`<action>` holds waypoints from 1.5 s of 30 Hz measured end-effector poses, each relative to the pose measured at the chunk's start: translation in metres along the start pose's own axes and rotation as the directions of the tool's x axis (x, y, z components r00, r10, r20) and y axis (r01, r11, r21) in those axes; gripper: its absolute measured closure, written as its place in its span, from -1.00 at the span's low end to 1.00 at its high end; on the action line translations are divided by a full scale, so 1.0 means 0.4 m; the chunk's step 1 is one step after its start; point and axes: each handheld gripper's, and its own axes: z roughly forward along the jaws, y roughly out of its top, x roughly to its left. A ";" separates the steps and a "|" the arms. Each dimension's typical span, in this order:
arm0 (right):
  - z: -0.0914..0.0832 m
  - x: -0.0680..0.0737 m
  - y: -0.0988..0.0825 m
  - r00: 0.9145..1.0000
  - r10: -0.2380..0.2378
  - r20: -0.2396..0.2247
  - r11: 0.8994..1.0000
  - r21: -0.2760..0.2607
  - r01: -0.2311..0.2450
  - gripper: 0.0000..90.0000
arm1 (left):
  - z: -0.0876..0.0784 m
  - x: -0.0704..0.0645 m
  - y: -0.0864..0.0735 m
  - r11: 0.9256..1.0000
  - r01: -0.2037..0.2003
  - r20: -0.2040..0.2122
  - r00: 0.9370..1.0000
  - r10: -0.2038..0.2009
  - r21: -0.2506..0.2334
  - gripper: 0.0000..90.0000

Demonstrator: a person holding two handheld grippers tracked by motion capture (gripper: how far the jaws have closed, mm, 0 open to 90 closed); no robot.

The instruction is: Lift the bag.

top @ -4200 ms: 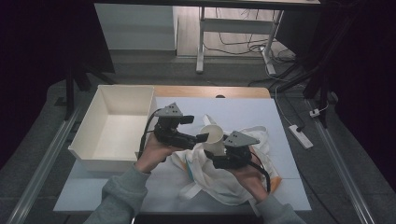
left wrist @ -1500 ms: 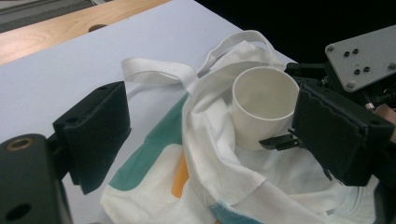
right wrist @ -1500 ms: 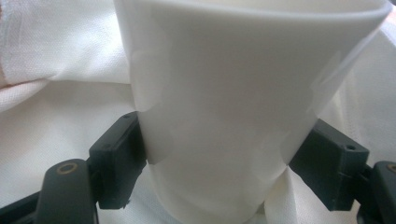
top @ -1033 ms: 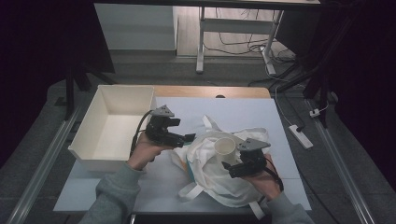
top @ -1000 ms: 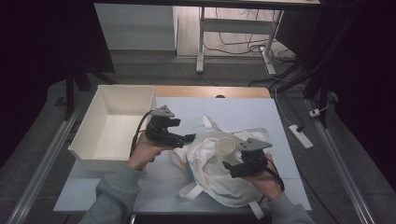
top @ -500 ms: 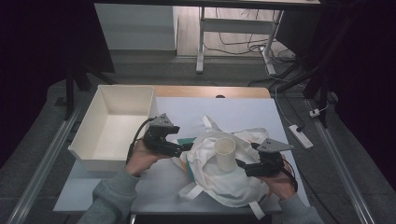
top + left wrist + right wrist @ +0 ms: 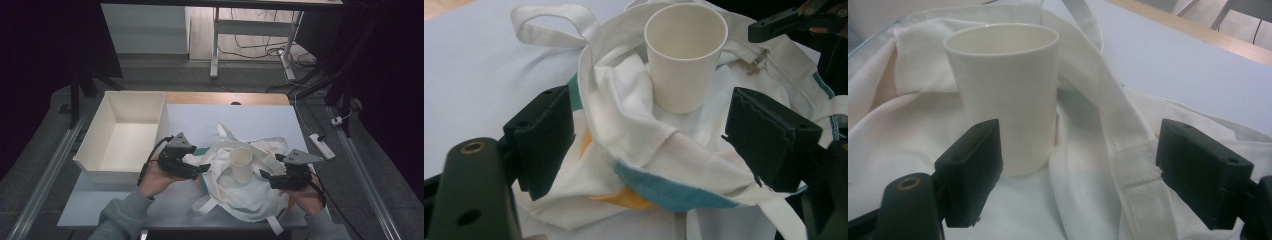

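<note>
One paper cup (image 7: 241,164) upright on cloth bag (image 7: 250,192) | white bin (image 7: 120,136) empty | both tools wide, jaws just closing slightly

1. Grey long sleeves (image 7: 117,220) with ribbed cuffs.
2. Black left gripper (image 7: 202,170), grey three-cornered plate on top, black cable looping back.
3. Matching black right gripper (image 7: 264,176), same grey plate.
4. Blocky matte-black jaws, round screw holes in the arms.

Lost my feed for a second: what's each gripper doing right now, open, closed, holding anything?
Left gripper: open, jaws just closing a little, straddling a fold of the cloth bag, not clamped.
Right gripper: open, jaws just closing slightly, holding nothing; paper cup stands ahead.
</note>
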 end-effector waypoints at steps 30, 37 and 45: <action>-0.005 -0.004 -0.025 0.999 -0.018 0.036 0.999 0.034 0.017 -0.54 | 0.091 0.007 -0.067 0.988 0.145 -0.122 0.983 -0.139 0.046 -0.19; -0.005 -0.005 -0.027 0.999 -0.025 0.041 0.999 0.039 0.024 -0.53 | 0.110 0.035 -0.083 0.979 0.193 -0.125 0.975 -0.184 0.068 0.05; -0.038 0.004 -0.025 0.992 0.004 0.127 0.992 0.122 -0.019 -0.42 | 0.118 0.039 -0.087 0.978 0.174 -0.051 0.984 -0.169 0.119 0.57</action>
